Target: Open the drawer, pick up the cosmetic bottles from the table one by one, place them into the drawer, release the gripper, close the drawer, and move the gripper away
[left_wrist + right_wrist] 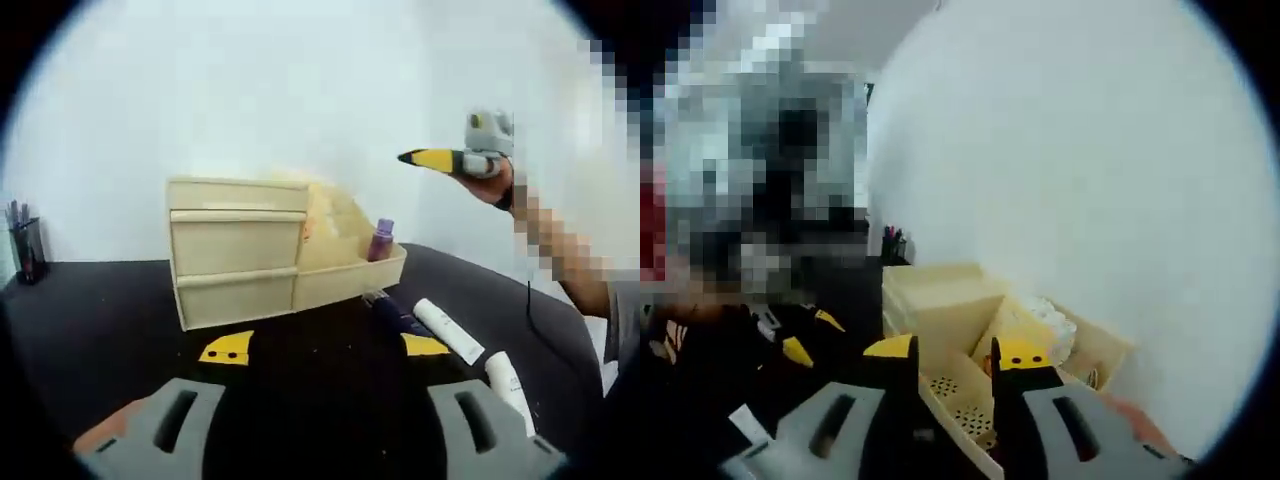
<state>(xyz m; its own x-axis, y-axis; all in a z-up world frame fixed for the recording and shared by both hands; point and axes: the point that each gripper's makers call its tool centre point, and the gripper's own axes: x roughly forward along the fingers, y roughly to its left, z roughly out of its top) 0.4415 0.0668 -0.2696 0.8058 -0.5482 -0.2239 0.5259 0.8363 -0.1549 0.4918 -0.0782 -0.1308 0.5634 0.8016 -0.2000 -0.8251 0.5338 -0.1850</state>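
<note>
- In the left gripper view, a dark pen cup (25, 248) is standing at the far left edge of the black table (100, 340).
- The left gripper (318, 425) is hovering low over the near part of the table, its grey jaws spread wide with nothing between them.
- A yellow marker patch (227, 349) is lying flat on the table just in front of the cream drawer unit (238, 250).
- The unit is sitting toward the back middle of the table, and its open drawer (350, 275) is sticking out to the right.
- A purple cosmetic bottle (380, 241) is standing upright inside that open drawer, near its right end.
- A dark tube (395, 314) is lying on the table just beside the drawer front, touching a white tube (448, 330); a second white bottle (509, 385) is lying nearer the right edge.
- The right gripper (420, 158) is hanging high above the drawer in a person's hand (495, 185), its tips looking closed together.
- In the right gripper view, the right gripper (955, 365) is pointing down at the open drawer (960, 400); its yellow-tipped jaws are narrowly apart and empty.
</note>
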